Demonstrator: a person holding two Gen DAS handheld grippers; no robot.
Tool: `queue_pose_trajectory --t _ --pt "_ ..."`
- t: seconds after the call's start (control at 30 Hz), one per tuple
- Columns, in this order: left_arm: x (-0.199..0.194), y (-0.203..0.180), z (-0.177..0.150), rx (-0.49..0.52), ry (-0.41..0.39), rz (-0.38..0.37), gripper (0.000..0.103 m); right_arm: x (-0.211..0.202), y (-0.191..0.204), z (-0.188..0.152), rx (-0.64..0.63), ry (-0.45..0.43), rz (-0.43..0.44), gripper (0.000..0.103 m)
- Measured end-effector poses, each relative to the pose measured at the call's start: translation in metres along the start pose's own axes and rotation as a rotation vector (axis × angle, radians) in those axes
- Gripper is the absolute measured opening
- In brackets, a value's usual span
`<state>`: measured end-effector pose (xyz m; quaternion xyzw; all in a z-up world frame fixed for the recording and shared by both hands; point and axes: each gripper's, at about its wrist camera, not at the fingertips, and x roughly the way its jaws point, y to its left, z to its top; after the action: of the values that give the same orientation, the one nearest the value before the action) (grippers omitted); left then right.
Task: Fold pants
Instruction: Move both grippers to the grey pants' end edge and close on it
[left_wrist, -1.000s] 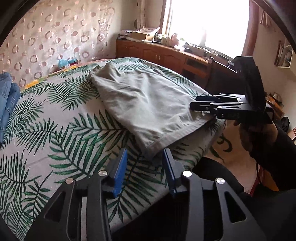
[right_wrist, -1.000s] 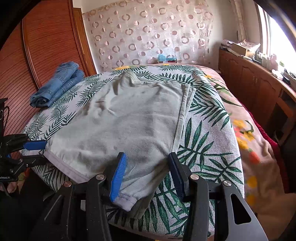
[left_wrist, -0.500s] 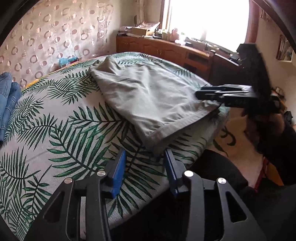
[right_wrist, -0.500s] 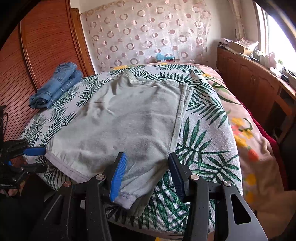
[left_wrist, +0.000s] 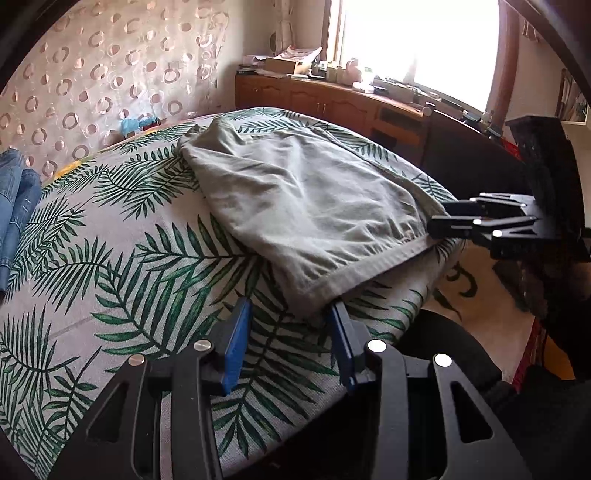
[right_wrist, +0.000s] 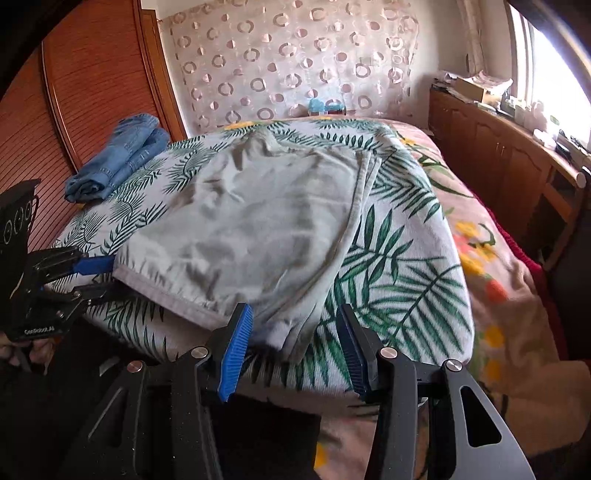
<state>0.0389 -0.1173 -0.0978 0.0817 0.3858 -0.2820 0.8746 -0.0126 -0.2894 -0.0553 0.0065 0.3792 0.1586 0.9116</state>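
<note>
Blue pads line both tools, and each pair stands apart with nothing pinched. In the left wrist view the left tool (left_wrist: 288, 347) hangs over the near edge of the bed (left_wrist: 110, 280), jaws open, the near corner of the pants (left_wrist: 306, 199) lying just ahead of its tips and close to the right-hand pad; whether that pad touches the hem cannot be told. In the right wrist view the right tool (right_wrist: 293, 345) is likewise open, and the other near corner of the pants (right_wrist: 251, 229) droops over the bed (right_wrist: 399, 266) edge between its pads without being pressed by them. The pants are pale grey-green, folded lengthwise, and lie flat on the palm-leaf cover with the waistband toward the tools and the far end toward the headboard. Each tool shows in the other's view at the waistband's opposite corner, the right tool (left_wrist: 443, 221) at the right, the left tool (right_wrist: 99, 277) at the left with a hand (right_wrist: 22, 347) under it. Farther back, folded jeans (right_wrist: 122, 158) rest at the bed's left side, well apart from the pants. Beyond stands a curtain (right_wrist: 295, 62) with ring patterns, and wooden cabinets (left_wrist: 332, 103) run under a bright window (left_wrist: 417, 44).
</note>
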Motion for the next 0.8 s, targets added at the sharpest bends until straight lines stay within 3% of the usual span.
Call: queue_pose_trajectory --t 0.37,0.53,0.8 --pt "0.0052 -0.0024 0.0042 0.01 -0.007 -0.001 0.043 -0.0001 -0.0015 -0.001 0.007 -0.007 0.013 0.049" --pt "0.0062 -0.0034 0.0043 -0.001 -0.02 0.002 0.043 0.0007 0.0001 -0.0012 0.0 -0.008 0.015 0.043" --pt "0.009 -0.008 0.0057 -0.021 -0.028 0.01 0.053 0.0018 0.0031 -0.0019 -0.003 -0.011 0.01 0.042"
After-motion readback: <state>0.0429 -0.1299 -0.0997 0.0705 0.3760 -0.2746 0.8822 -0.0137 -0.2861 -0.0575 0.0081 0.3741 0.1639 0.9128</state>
